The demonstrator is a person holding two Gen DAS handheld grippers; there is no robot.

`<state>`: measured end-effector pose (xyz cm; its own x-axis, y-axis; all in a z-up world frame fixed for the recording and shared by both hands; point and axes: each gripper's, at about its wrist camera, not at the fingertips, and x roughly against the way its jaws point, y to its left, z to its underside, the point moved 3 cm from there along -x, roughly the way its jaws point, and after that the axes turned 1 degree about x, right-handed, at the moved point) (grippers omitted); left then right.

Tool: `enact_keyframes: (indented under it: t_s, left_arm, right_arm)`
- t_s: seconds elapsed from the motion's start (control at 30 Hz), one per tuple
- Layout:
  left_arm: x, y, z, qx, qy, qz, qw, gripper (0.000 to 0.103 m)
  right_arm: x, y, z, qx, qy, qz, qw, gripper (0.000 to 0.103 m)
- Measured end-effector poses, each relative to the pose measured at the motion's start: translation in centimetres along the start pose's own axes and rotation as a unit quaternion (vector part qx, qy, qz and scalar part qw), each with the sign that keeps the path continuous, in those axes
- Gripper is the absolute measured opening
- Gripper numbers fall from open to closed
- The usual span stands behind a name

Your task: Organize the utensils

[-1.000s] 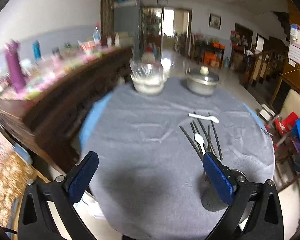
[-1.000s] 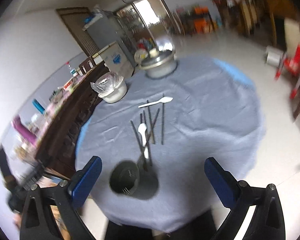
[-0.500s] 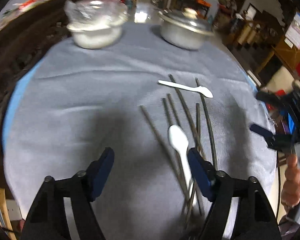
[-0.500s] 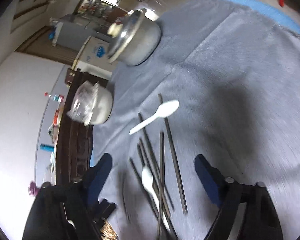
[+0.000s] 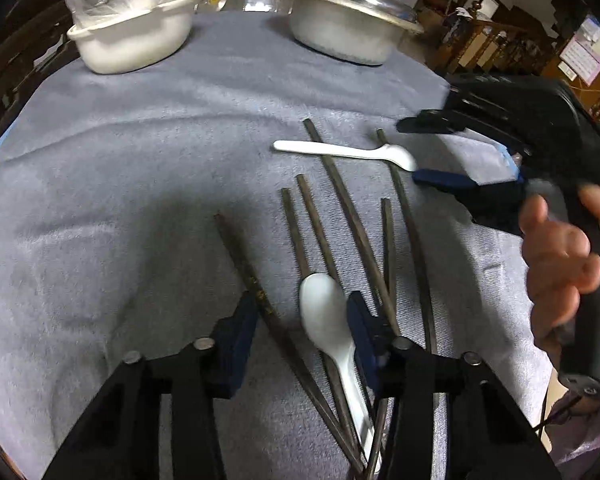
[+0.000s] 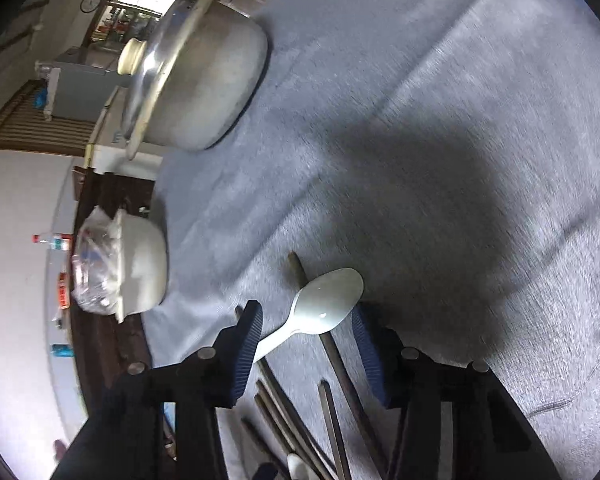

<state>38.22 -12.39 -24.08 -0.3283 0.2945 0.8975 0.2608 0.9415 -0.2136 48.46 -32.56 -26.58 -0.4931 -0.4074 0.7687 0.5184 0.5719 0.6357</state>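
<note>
In the left wrist view, chopsticks (image 5: pixel 340 220) fan across the centre of the desk (image 5: pixel 120 184). One spoon (image 5: pixel 332 328) lies on them at lower centre; another spoon (image 5: pixel 348 152) crosses them at upper right. A bowl (image 5: pixel 136 36) sits upper left, a lidded pot (image 5: pixel 348 24), apparently further right, at upper centre.

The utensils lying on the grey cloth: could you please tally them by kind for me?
Long dark chopsticks: 6
White plastic spoons: 2
Total: 8
</note>
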Motion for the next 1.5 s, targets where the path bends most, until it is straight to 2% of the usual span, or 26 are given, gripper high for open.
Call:
enact_keyframes:
  t_s: [0.03, 0.07, 0.13, 0.23, 0.33, 0.5, 0.57, 0.67, 0.73, 0.8, 0.87, 1.0, 1.1, 1.17, 1.27, 1.3, 1.37, 1.5]
  left_arm:
    - [-0.2, -0.1, -0.1, -0.002, 0.002, -0.002, 1.0, 0.033]
    - [-0.5, -0.1, -0.1, -0.005, 0.004, -0.002, 1.0, 0.031]
    - [-0.6, -0.1, -0.2, -0.005, -0.002, 0.002, 1.0, 0.03]
    - [-0.2, 0.0, -0.2, -0.007, -0.014, 0.009, 0.9998, 0.029]
    - [0.2, 0.2, -0.4, -0.007, -0.026, 0.014, 0.9995, 0.026]
    - [0.1, 1.5, -1.0, -0.002, -0.036, 0.02, 0.9991, 0.02]
    - [0.9, 2.0, -1.1, 0.001, -0.045, 0.033, 0.9985, 0.007]
    - [2.2, 1.7, -0.9, 0.004, -0.062, 0.04, 0.9973, 0.006]
    - [3.1, 1.9, -0.9, 0.007, -0.073, 0.046, 0.9962, 0.006]
    - [3.4, 2.5, -1.3, 0.007, -0.082, 0.047, 0.9955, 0.006]
    - [5.0, 3.1, -0.6, 0.009, -0.094, 0.05, 0.9943, 0.006]
    - [6.6, 4.9, -0.3, 0.026, -0.112, 0.057, 0.9917, 0.006]
    - [8.7, 5.8, 0.3, 0.042, -0.131, 0.065, 0.9884, 0.006]
    - [10.7, 5.7, 0.9, 0.048, -0.151, 0.081, 0.9841, 0.006]
    - [13.5, 4.3, 2.1, 0.04, -0.188, 0.108, 0.9754, 0.006]
    - [14.2, 3.9, 2.5, 0.038, -0.196, 0.116, 0.9729, 0.006]
    - [16.2, 2.7, 3.8, 0.03, -0.222, 0.139, 0.9647, 0.006]
    - [20.2, 0.4, 6.5, 0.02, -0.28, 0.198, 0.9393, 0.006]
  right_arm:
    - [-0.2, 0.4, -0.2, 0.004, -0.004, 0.012, 1.0, 0.046]
    - [-0.3, 0.8, -0.4, 0.009, -0.01, 0.029, 0.999, 0.041]
    - [-0.6, 1.7, -0.8, 0.027, -0.025, 0.061, 0.997, 0.037]
    - [-1.2, 3.1, -0.8, 0.064, -0.041, 0.101, 0.992, 0.037]
    - [-1.9, 4.5, -0.7, 0.093, -0.058, 0.135, 0.985, 0.041]
    - [-3.5, 7.2, 0.0, 0.173, -0.074, 0.206, 0.96, 0.037]
    - [-3.8, 7.9, 0.1, 0.199, -0.082, 0.216, 0.952, 0.037]
    - [-3.4, 7.9, 0.3, 0.207, -0.091, 0.21, 0.951, 0.032]
    - [-2.5, 7.3, 0.4, 0.209, -0.101, 0.194, 0.953, 0.03]
    - [-1.3, 6.9, 0.4, 0.201, -0.109, 0.159, 0.96, 0.03]
    - [0.3, 6.0, 0.2, 0.2, -0.125, 0.135, 0.962, 0.03]
    - [4.6, 4.8, 1.4, 0.203, -0.16, 0.086, 0.962, 0.03]
    - [8.7, 4.4, 3.9, 0.221, -0.191, 0.034, 0.956, 0.03]
    - [11.6, 4.6, 5.9, 0.241, -0.218, -0.002, 0.946, 0.03]
    - [16.2, 5.0, 9.9, 0.28, -0.265, -0.046, 0.921, 0.03]
    - [17.9, 5.1, 11.6, 0.297, -0.284, -0.06, 0.91, 0.03]
    - [20.7, 5.1, 14.7, 0.323, -0.314, -0.081, 0.889, 0.03]
    - [24.3, 4.6, 21.2, 0.369, -0.369, -0.098, 0.847, 0.03]
